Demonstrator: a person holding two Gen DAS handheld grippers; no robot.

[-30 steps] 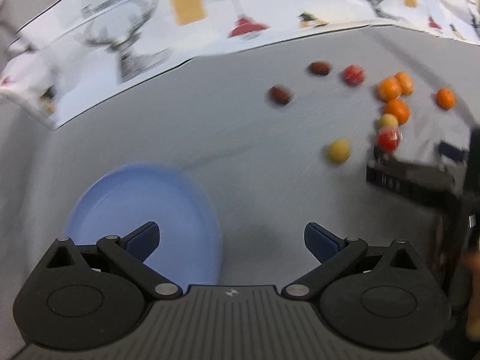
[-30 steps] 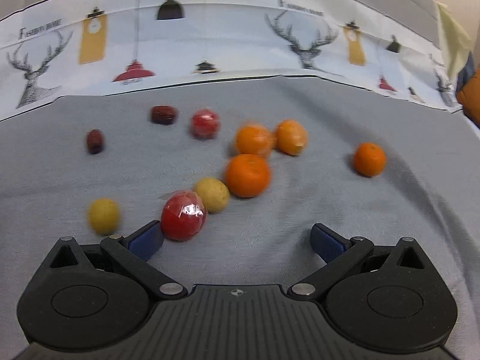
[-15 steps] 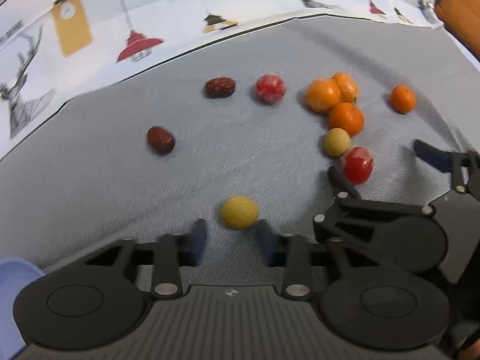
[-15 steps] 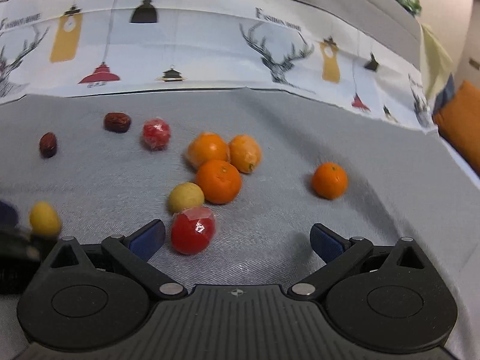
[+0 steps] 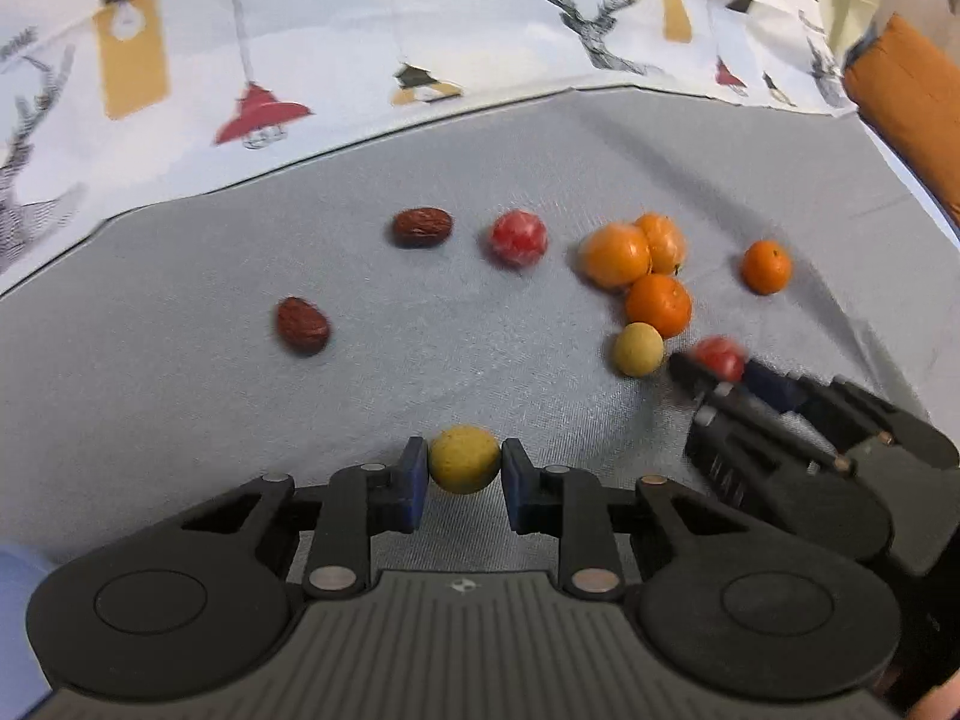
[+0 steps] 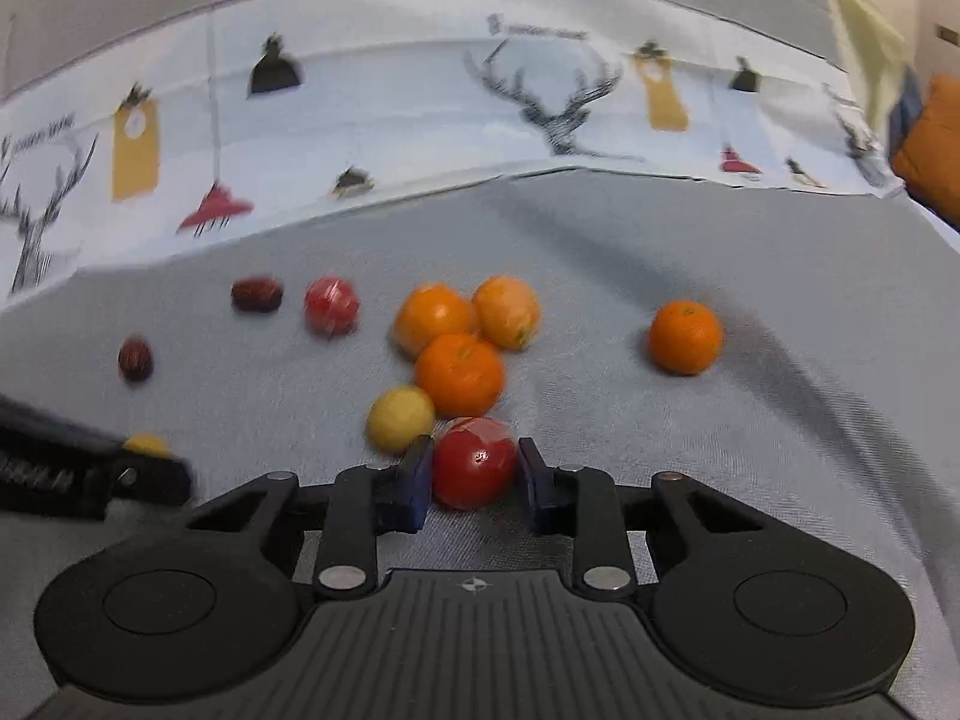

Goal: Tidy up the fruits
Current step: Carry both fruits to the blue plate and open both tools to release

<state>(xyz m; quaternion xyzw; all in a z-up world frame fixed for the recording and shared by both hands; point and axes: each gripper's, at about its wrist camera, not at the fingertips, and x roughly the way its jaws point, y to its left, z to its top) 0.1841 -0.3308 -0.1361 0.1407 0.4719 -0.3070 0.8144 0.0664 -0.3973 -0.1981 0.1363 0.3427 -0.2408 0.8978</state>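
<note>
Loose fruit lies on a grey cloth. My left gripper point(image 5: 463, 474) is shut on a yellow fruit point(image 5: 463, 459) low on the cloth. My right gripper point(image 6: 474, 474) is shut on a red wrapped fruit point(image 6: 474, 462); it also shows in the left wrist view point(image 5: 729, 375) with the red fruit point(image 5: 718, 356) between its fingers. A second yellow fruit point(image 6: 401, 418) touches it on the left. Several oranges point(image 6: 459, 373) cluster behind, one orange point(image 6: 685, 336) apart at the right. Two dark red dates point(image 5: 422, 227) point(image 5: 302, 325) and another red wrapped fruit point(image 5: 518, 237) lie farther back.
A white cloth printed with deer and lamps point(image 5: 420, 42) borders the grey cloth at the back. The rim of a light blue plate point(image 5: 15, 618) shows at the lower left of the left wrist view. An orange cushion point(image 5: 906, 108) lies at the far right.
Both grippers went from open to shut. The left swung right from the blue plate to the yellow fruit and closed on it. The right advanced and closed on the red fruit.
</note>
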